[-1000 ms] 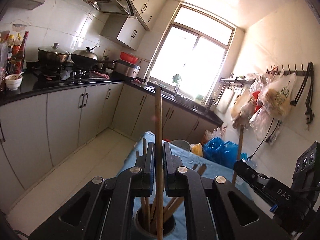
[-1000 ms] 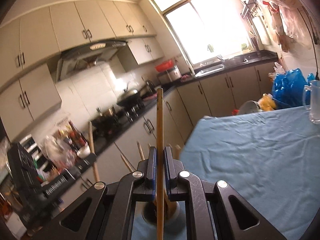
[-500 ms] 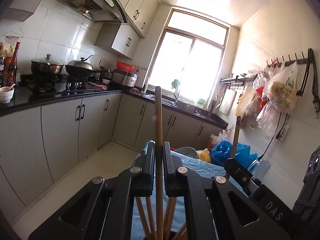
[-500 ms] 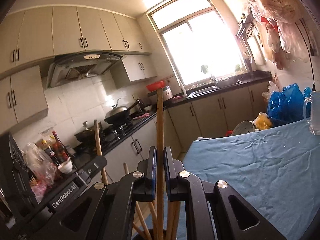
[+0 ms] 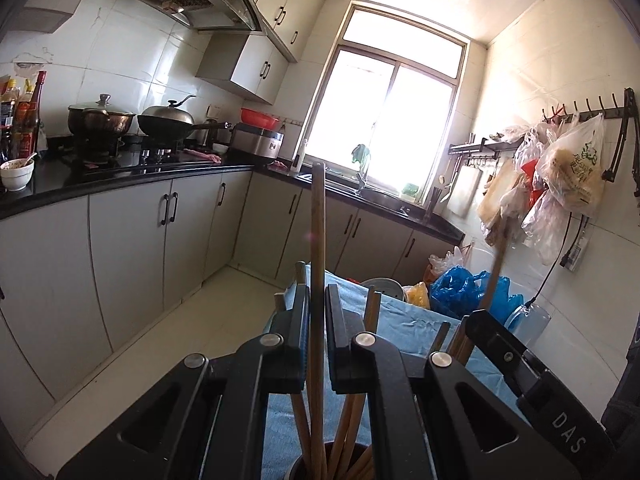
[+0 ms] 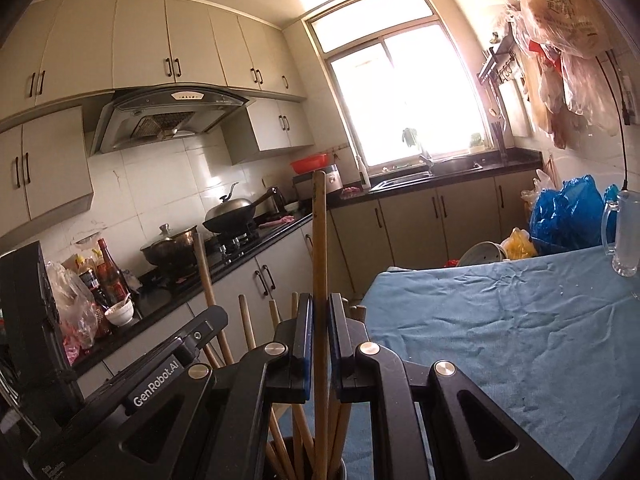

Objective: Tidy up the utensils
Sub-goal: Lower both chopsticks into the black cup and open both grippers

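My left gripper (image 5: 318,296) is shut on an upright wooden chopstick (image 5: 318,220), whose lower end goes down into a dark holder cup (image 5: 298,466) with several other chopsticks in it. My right gripper (image 6: 320,300) is shut on a second upright chopstick (image 6: 320,232), which stands over the same holder cup (image 6: 342,470). The two grippers sit close together on either side of the cup. Each appears in the other's view: the right gripper (image 5: 500,344) with its chopstick (image 5: 496,272), and the left gripper (image 6: 180,344) with its chopstick (image 6: 206,276).
The cup stands at the near corner of a table under a blue cloth (image 6: 500,340). A glass mug (image 6: 624,232) is at the table's far right. Blue plastic bags (image 6: 568,212) lie behind it. Kitchen counters with a wok (image 6: 232,216) run along the left.
Both grippers have sunk towards the holder cup with their chopsticks. The cup has slid to the bottom edge of both views, and the other chopsticks' tops rise around the fingers.
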The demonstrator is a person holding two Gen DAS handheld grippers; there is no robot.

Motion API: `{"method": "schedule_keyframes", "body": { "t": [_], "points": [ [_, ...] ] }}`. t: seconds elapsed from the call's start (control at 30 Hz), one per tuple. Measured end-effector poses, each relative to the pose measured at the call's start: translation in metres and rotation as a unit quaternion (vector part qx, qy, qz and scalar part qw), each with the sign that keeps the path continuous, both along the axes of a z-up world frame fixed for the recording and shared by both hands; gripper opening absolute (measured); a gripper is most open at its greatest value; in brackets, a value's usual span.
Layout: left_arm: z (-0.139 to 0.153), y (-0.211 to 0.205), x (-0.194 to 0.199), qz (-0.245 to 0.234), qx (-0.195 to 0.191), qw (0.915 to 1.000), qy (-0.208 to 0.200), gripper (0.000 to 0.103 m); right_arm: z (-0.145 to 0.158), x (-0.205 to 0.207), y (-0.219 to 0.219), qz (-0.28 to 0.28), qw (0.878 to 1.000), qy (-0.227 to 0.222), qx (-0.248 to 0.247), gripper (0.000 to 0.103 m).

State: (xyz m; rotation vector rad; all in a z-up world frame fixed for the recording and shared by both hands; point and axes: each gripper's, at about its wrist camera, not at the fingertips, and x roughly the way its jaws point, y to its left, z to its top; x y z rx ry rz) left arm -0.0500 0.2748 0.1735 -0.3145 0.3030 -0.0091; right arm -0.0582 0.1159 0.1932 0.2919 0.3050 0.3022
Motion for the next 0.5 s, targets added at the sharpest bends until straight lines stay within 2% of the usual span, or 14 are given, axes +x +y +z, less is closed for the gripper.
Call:
{"method": "schedule_keyframes", "body": {
  "t": [0.27, 0.4, 0.5],
  "points": [
    [0.003, 0.004, -0.009, 0.004, -0.004, 1.0, 0.003, 0.007, 0.002, -0.004, -0.004, 0.0, 1.0, 0.001, 0.002, 0.01],
    [0.006, 0.005, -0.017, 0.011, 0.0, 0.9999, 0.006, 0.007, 0.006, -0.009, -0.009, -0.006, 1.0, -0.002, 0.008, 0.022],
    [0.009, 0.004, -0.024, 0.017, 0.005, 0.9998, 0.013, 0.007, 0.009, -0.014, -0.013, -0.009, 1.0, -0.005, 0.009, 0.025]
  ]
}}
